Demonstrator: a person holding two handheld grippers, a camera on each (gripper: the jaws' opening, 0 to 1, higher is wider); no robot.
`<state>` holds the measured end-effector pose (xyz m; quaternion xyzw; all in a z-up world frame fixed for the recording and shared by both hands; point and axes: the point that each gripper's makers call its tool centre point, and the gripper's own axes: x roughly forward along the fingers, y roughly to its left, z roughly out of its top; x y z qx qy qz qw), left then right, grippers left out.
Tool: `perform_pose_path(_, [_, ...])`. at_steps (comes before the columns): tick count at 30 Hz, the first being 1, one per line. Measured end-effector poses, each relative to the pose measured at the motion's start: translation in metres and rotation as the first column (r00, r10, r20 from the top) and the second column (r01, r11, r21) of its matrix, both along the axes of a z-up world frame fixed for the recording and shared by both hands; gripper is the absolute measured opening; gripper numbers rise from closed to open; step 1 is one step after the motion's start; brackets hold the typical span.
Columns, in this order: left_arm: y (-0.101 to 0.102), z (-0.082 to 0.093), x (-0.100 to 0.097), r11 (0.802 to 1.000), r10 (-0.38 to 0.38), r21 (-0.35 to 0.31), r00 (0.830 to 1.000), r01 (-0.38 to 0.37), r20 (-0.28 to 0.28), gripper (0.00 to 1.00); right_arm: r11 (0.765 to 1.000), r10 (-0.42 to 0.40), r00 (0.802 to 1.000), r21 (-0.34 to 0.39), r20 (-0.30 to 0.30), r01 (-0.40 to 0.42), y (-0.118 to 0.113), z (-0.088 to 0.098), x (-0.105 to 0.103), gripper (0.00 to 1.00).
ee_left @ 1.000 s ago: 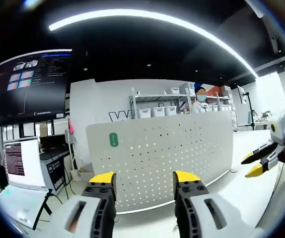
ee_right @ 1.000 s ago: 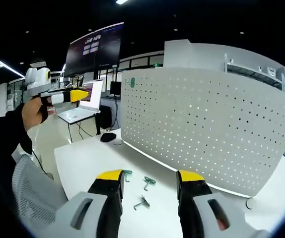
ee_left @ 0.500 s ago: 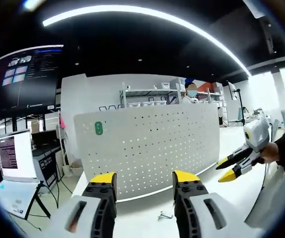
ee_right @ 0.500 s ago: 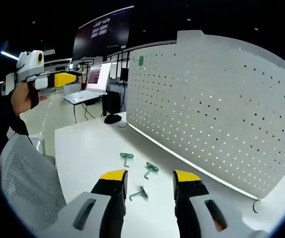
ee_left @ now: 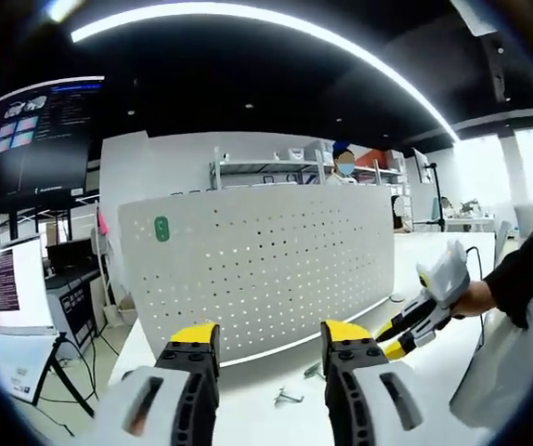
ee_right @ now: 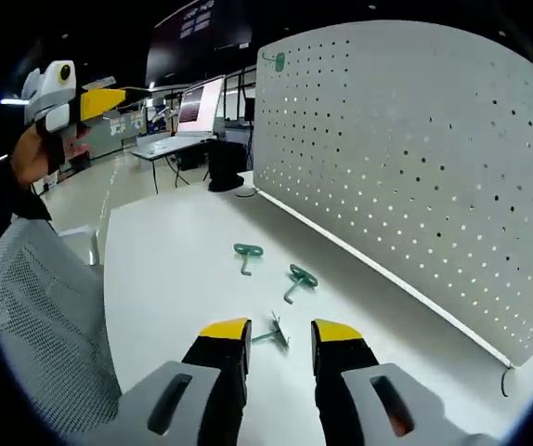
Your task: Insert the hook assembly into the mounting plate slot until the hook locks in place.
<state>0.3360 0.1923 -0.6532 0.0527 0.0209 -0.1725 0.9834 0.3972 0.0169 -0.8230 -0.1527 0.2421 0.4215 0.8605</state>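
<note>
Three small green hooks lie loose on a white table, in front of an upright white pegboard that serves as the mounting plate. In the right gripper view, the nearest hook lies just ahead of the right gripper, in line with the gap between its yellow-tipped jaws. Those jaws stand a little apart and hold nothing. A second hook and a third hook lie farther out, nearer the foot of the board but not touching it.

In the left gripper view, the left gripper is raised above the table, facing the board, its jaws well apart and empty. From the right of that view the right gripper comes in low toward the table, held by a hand in a dark sleeve.

By the look of it, the task has barely begun: no hook is grasped and none sits in the board's holes. Picking one up, carrying it to the board and seating it until it locks all remain.

The tabletop is plain and white. A green tag is fixed near the board's upper corner. Around it is a dim workshop with a curved ceiling light, a large wall screen, an open laptop on a stand, shelving and a person standing in the distance. A grey mesh chair back stands at the table's edge.
</note>
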Motion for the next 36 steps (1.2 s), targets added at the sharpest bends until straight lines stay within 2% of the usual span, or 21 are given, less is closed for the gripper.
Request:
perform_pose_path(5, [-0.002, -0.001, 0.0, 1.0, -0.009, 0.004, 1.0, 0.009, -0.005, 0.44, 1.0, 0.01, 1.0, -0.028, -0.029, -0.011, 0.003, -0.017, 0.004, 0.19])
perform_pose_path(8, [-0.003, -0.002, 0.001, 1.0, -0.013, 0.003, 1.0, 0.013, -0.01, 0.44, 1.0, 0.011, 0.998, -0.02, -0.055, -0.012, 0.004, -0.023, 0.004, 0.17])
perform_pose_path(19, [-0.007, -0.012, 0.002, 0.999, -0.033, 0.0, 0.999, 0.033, -0.035, 0.43, 0.997, 0.008, 0.996, -0.07, -0.084, -0.014, 0.0, -0.047, 0.01, 0.11])
perform_pose_path(27, [-0.008, -0.014, 0.004, 0.999, -0.042, 0.002, 0.998, 0.042, -0.044, 0.42, 0.995, 0.017, 0.995, -0.091, -0.103, -0.027, 0.002, -0.06, 0.013, 0.07])
perform_pose_path(36, [-0.011, -0.016, 0.006, 0.999, -0.048, 0.001, 0.997, 0.048, -0.055, 0.42, 0.995, 0.025, 0.994, -0.089, -0.107, -0.035, 0.004, -0.063, 0.013, 0.04])
